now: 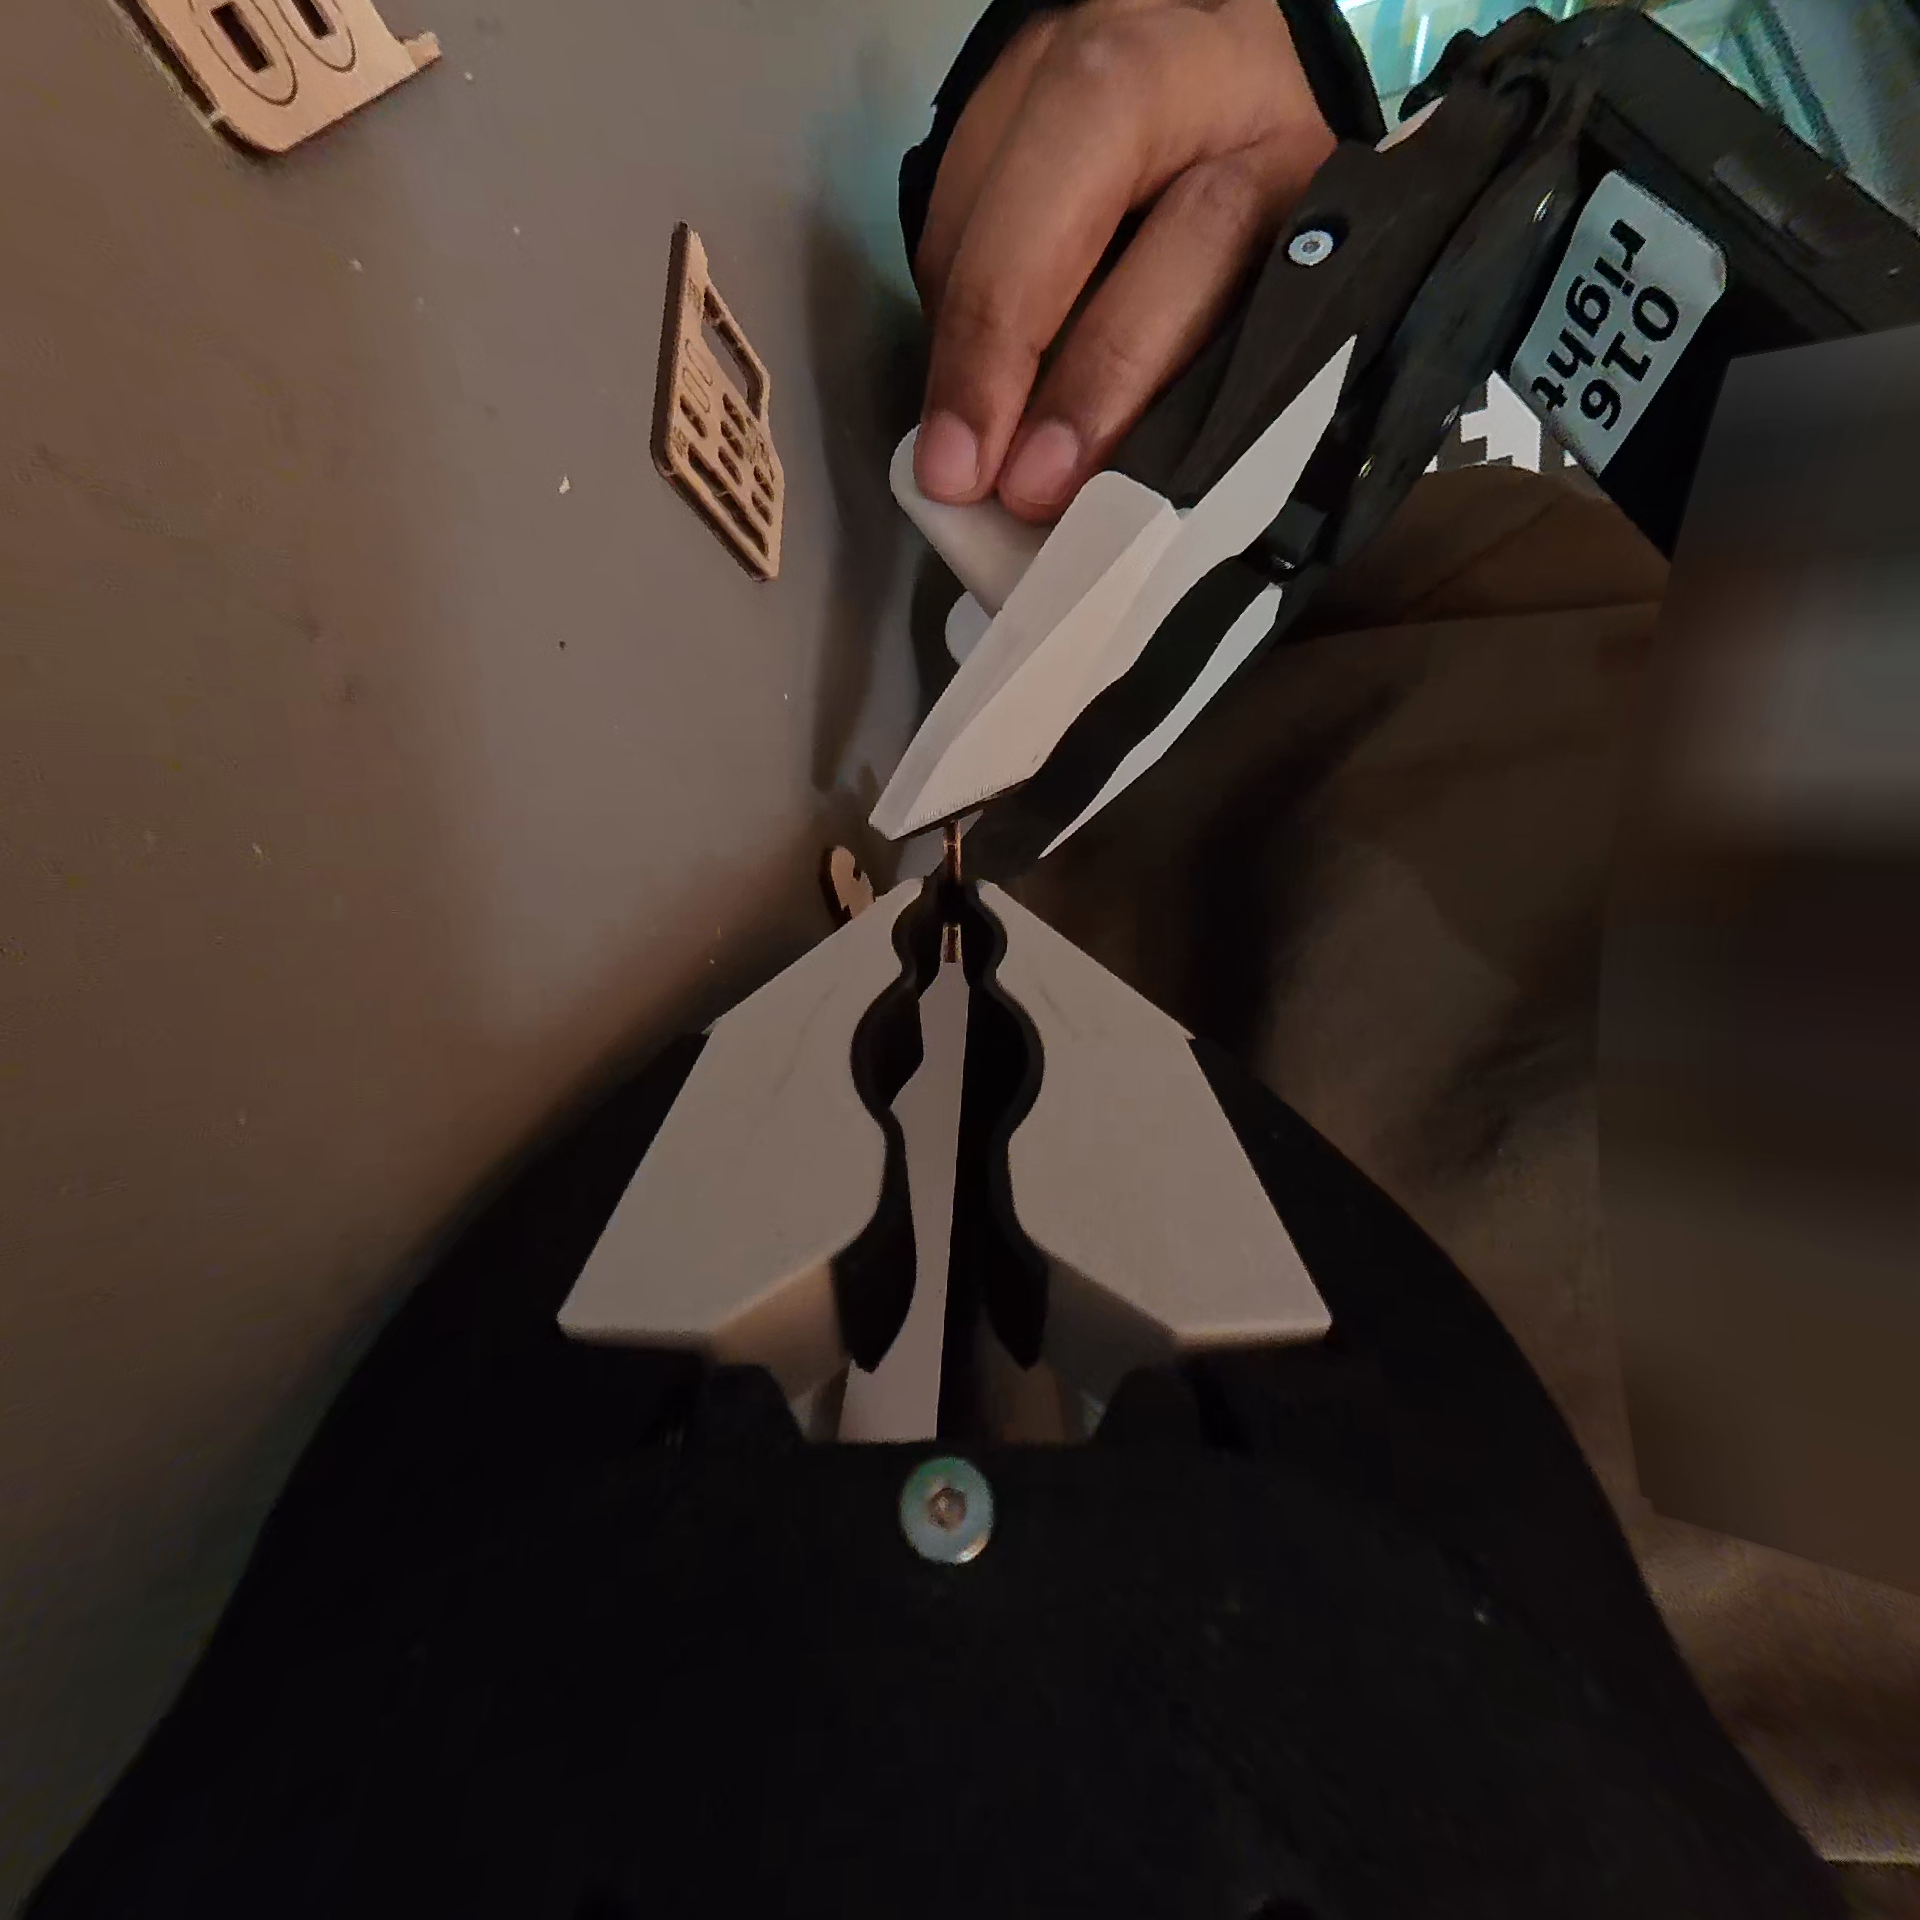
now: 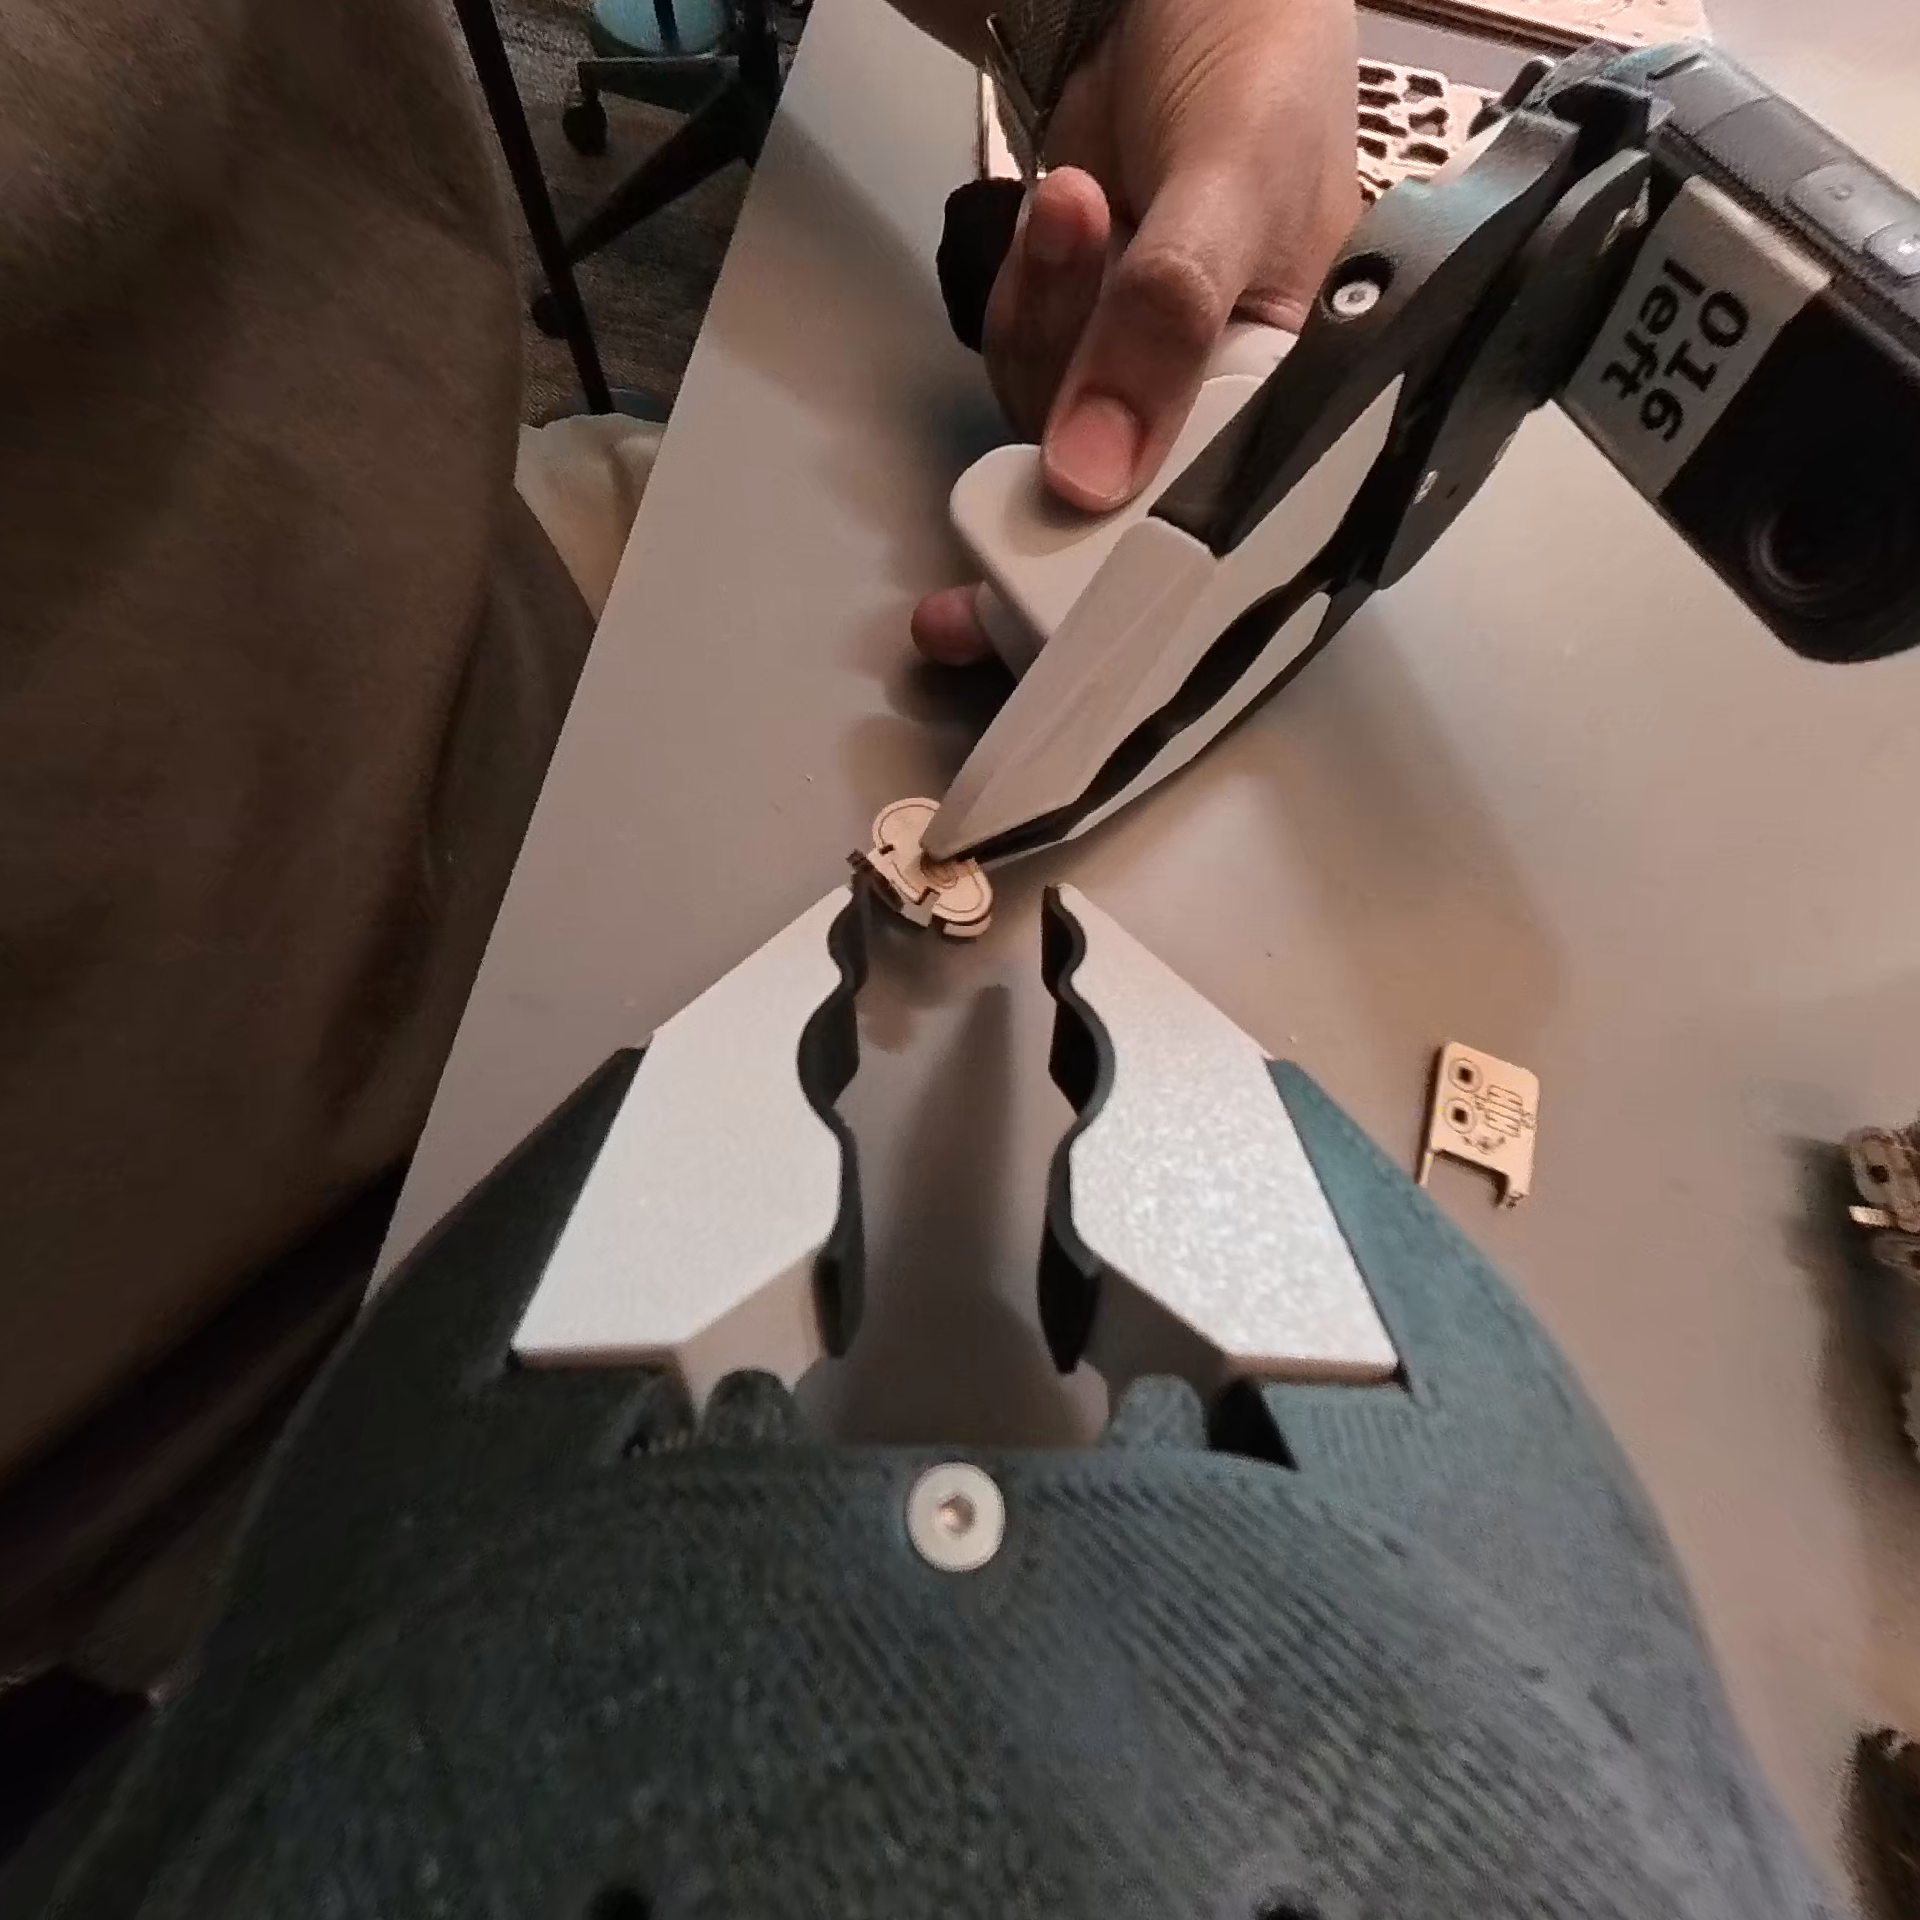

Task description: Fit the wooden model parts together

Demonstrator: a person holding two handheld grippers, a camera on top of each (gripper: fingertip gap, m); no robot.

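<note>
A grey table (image 2: 1455,831) is seen under both tools, with a person's brown clothing (image 2: 208,727) at its left. The left gripper (image 1: 951,914) is closed, its jaws pinched on the edge of a small wooden piece (image 2: 925,868) held just above the table. The right gripper (image 2: 951,909) is spread wide with nothing between its fingers, its left tip just beside the piece. A flat wooden part (image 2: 1481,1132) is lying to the right, and a slotted wooden plate (image 1: 717,405) is lying farther away on the table.
</note>
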